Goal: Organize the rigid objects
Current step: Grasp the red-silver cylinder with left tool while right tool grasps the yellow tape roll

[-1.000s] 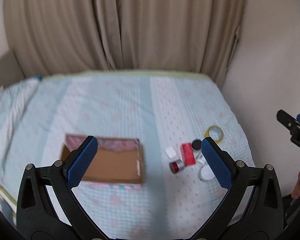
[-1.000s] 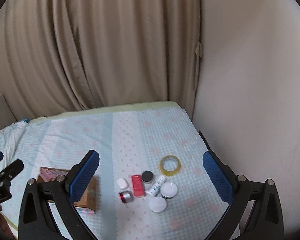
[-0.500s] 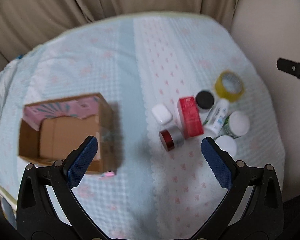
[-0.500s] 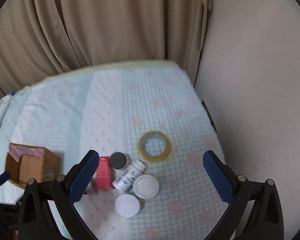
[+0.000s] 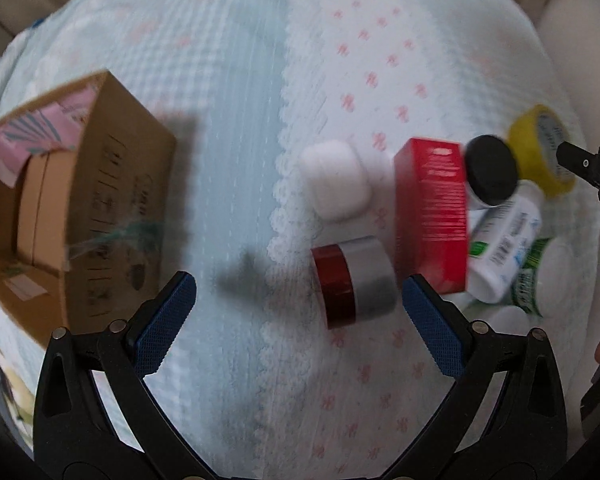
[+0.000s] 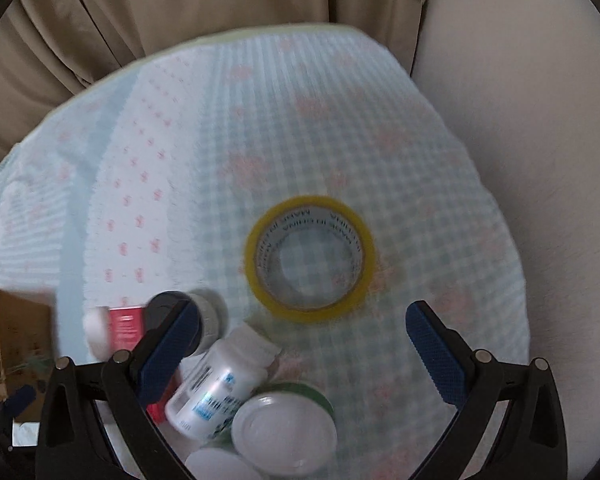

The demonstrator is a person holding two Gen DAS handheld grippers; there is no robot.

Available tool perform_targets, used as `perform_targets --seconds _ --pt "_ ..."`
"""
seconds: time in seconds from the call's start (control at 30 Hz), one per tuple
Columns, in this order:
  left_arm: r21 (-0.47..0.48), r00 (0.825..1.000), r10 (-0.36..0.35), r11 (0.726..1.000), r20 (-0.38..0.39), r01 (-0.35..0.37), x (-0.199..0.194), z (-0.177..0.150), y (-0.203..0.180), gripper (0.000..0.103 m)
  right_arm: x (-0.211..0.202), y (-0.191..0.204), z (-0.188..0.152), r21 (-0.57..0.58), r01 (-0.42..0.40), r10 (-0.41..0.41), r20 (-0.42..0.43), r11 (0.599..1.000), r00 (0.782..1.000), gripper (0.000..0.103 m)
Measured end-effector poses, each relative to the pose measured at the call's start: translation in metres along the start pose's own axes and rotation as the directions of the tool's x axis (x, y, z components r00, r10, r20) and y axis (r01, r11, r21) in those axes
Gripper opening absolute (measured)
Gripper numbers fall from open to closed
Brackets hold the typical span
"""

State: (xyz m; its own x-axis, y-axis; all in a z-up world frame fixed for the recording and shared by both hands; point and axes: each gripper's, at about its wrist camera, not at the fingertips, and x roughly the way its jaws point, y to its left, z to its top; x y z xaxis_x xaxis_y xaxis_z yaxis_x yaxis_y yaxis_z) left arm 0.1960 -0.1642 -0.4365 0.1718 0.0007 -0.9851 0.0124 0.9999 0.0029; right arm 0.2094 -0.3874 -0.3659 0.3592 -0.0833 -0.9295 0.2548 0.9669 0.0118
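My left gripper (image 5: 296, 306) is open above the bedspread. A red-and-silver tin (image 5: 354, 280) lies on its side just inside its right finger. Beyond it sit a white case (image 5: 336, 186), a red box (image 5: 434, 216), a black-lidded jar (image 5: 492, 172), a white bottle (image 5: 504, 248) and a yellow tape roll (image 5: 540, 148). My right gripper (image 6: 302, 338) is open, just short of the tape roll (image 6: 310, 254). The white bottle (image 6: 220, 384) and a white-lidded jar (image 6: 284, 428) lie close below it.
An open cardboard box (image 5: 72, 208) stands on the left of the bed, also at the left edge of the right wrist view (image 6: 8, 344). A beige wall (image 6: 540, 120) runs along the bed's right side, with curtains (image 6: 180, 4) at the back.
Both grippers have moved down and closer to the bed. The objects now loom much larger, the tin near the left gripper and the tape roll near the right. Both stay open.
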Motion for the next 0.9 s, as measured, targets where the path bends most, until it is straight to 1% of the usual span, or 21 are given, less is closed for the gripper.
perform_targets --seconds 0.03,0.07,0.13,0.27,0.33,0.47,0.5,0.53,0.63,0.67,0.7,0.73,0.8,0.87,0.9 --pt "-0.004 1.000 0.000 1.000 -0.015 0.000 0.005 0.002 -0.001 0.097 0.007 0.000 0.000 0.006 -0.001 0.001 -0.010 1.000 1.000 0.103" --pt "-0.011 1.000 -0.019 1.000 -0.023 0.019 0.009 0.003 0.000 0.097 0.015 0.000 0.001 0.009 -0.002 0.002 -0.020 1.000 1.000 0.103" --pt "-0.017 0.999 -0.037 0.999 -0.023 0.037 0.010 0.006 0.000 0.097 0.029 -0.001 0.001 0.014 0.003 -0.003 -0.044 1.000 0.999 0.103" --pt "0.006 0.999 -0.022 1.000 -0.030 0.022 0.009 0.013 -0.008 0.096 0.049 -0.004 0.005 0.033 0.016 -0.014 -0.059 0.999 0.998 0.103" --pt "0.005 0.999 -0.020 1.000 -0.046 0.021 0.010 0.016 -0.010 0.094 0.055 -0.007 0.008 0.046 0.019 -0.016 -0.064 0.999 0.998 0.103" --pt "-0.027 0.996 -0.035 0.999 -0.081 0.033 0.014 0.018 -0.006 0.091 0.061 -0.007 0.014 0.049 0.023 -0.019 -0.066 0.999 0.998 0.103" --pt "-0.033 0.996 -0.034 0.999 -0.087 0.031 0.016 0.018 -0.004 0.088 0.062 -0.007 0.014 0.047 0.023 -0.020 -0.065 0.999 0.998 0.103" --pt "-0.039 0.995 -0.030 0.999 -0.098 0.026 0.019 0.017 -0.002 0.082 0.062 -0.007 0.015 0.045 0.025 -0.022 -0.065 0.999 0.998 0.103" --pt "-0.069 0.989 -0.053 0.997 -0.139 0.043 0.031 0.018 0.007 0.070 0.067 -0.004 0.018 0.038 0.036 -0.034 -0.065 0.999 0.997 0.103" --pt "-0.075 0.987 -0.062 0.996 -0.148 0.051 0.034 0.018 0.009 0.068 0.070 -0.004 0.021 0.039 0.038 -0.035 -0.068 0.999 0.997 0.103" --pt "-0.073 0.986 -0.068 0.996 -0.155 0.057 0.037 0.018 0.010 0.061 0.073 -0.003 0.023 0.038 0.041 -0.038 -0.073 0.998 0.997 0.103" --pt "-0.061 0.984 -0.074 0.996 -0.161 0.064 0.041 0.018 0.009 0.050 0.076 -0.003 0.025 0.036 0.044 -0.041 -0.073 0.998 0.996 0.103" --pt "-0.037 0.982 -0.089 0.996 -0.168 0.084 0.048 0.017 0.005 0.038 0.081 -0.002 0.028 0.028 0.056 -0.053 -0.072 0.998 0.996 0.102" --pt "-0.024 0.986 -0.071 0.997 -0.153 0.068 0.047 0.015 0.005 0.038 0.085 -0.002 0.029 0.021 0.074 -0.072 -0.080 0.997 0.994 0.096" --pt "-0.023 0.987 -0.070 0.997 -0.146 0.068 0.045 0.015 0.006 0.038 0.086 -0.002 0.031 0.022 0.072 -0.070 -0.079 0.997 0.994 0.096"
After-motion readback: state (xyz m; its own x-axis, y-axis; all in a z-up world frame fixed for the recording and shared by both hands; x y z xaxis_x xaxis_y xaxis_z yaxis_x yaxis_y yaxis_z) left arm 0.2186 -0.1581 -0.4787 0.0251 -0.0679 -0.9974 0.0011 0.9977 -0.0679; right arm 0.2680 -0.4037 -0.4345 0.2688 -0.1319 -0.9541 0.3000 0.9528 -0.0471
